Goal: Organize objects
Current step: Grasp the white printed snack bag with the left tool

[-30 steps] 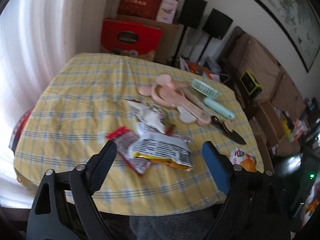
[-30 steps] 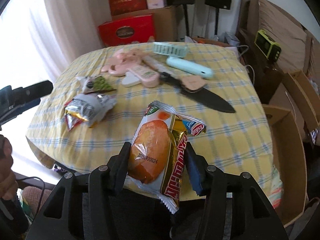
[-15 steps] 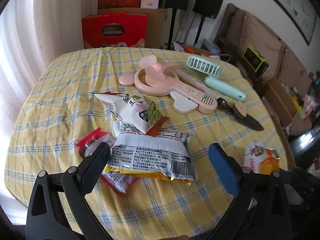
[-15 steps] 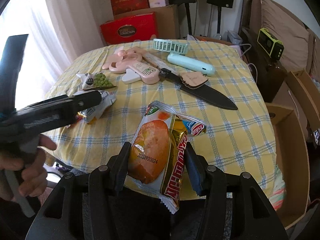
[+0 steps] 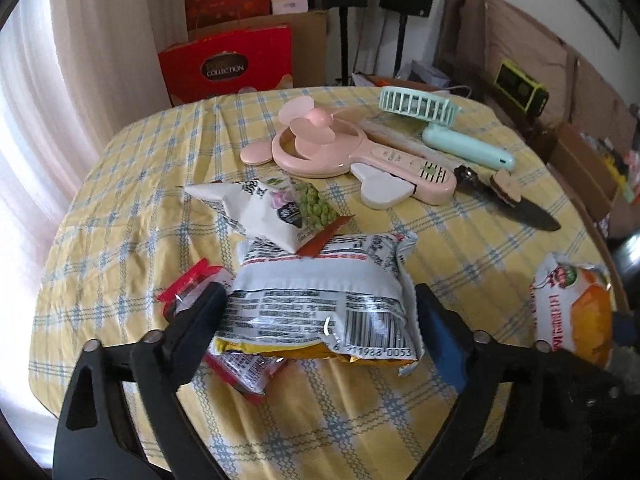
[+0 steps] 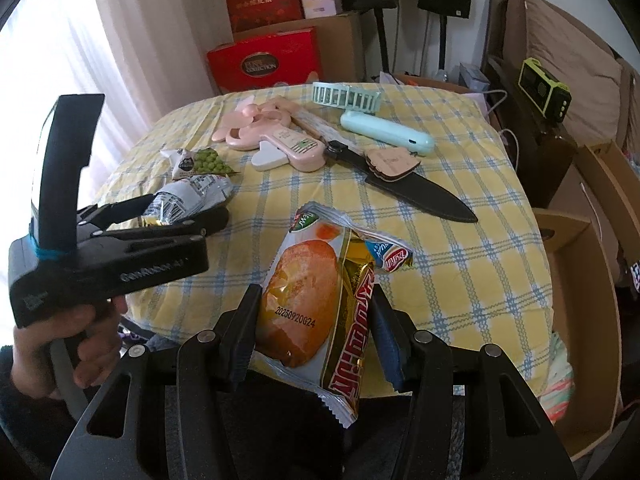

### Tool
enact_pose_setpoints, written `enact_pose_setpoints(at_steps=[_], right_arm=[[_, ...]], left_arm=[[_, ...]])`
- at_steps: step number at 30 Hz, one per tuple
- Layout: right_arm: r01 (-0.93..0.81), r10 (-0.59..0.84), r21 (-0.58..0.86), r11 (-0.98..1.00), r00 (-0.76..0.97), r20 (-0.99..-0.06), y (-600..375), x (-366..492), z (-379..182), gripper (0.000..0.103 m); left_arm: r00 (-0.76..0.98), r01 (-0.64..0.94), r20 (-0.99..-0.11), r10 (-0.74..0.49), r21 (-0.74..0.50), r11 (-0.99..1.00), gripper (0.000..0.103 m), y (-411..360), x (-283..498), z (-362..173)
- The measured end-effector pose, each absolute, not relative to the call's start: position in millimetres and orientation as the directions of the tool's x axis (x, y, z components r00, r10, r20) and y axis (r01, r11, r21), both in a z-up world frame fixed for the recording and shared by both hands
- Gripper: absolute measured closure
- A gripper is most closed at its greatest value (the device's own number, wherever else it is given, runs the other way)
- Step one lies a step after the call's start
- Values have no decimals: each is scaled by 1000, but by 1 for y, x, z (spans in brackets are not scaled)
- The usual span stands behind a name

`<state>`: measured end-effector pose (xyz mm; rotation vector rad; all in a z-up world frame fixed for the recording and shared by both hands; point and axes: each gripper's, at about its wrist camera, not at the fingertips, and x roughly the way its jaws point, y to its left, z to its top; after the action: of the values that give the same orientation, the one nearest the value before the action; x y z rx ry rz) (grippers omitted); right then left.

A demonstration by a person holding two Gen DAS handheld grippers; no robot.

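Observation:
My left gripper is open, its fingers on either side of a white-and-yellow snack bag that lies on the yellow checked tablecloth. A green pea packet lies on the bag's far end, and a red packet lies under its left side. My right gripper is shut on an orange bread packet, held above the table's near edge. The left gripper also shows in the right wrist view around the snack bag.
A pink fan, a mint fan and a sheathed black knife lie at the far right of the table. Red gift boxes stand behind it. An open cardboard box sits on the floor to the right.
My left gripper has moved forward and down until its open fingers straddle the snack bag. My right gripper has stayed shut on the bread packet, nearly still.

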<state>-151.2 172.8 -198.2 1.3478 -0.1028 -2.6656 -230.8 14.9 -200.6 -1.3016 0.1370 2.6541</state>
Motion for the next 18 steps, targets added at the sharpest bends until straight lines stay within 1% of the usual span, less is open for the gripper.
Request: enact_pose_setpoints(at_steps=[1,6,8,14,18], right_arm=[[105,-167,130,-986,-584,-794,172,-151,-198,50],[124,-177,128,-984,-580,-795,166,-149,-198,50],[127,-178,128,-984,-581,-795,166,-149,-198,50],[121,-177,131,-984,-589,-788,169,-148,-195,50],[128,-181,130,-983,-595,-783,168,-146,-192,50]], left_arm=[[-603,-207,-789,118,11,-978,18,15,-230,-201],[-619,-188,-776,121,-3,-982,32,10,-226,-199],[-620,-182,-775,122,-9,-983,35,8,-226,-197],[-630,-165,-766,131,-33,-986,41,4,-221,-193],[-620,-166,-768,158,-69,-984,42,1,-218,-190]])
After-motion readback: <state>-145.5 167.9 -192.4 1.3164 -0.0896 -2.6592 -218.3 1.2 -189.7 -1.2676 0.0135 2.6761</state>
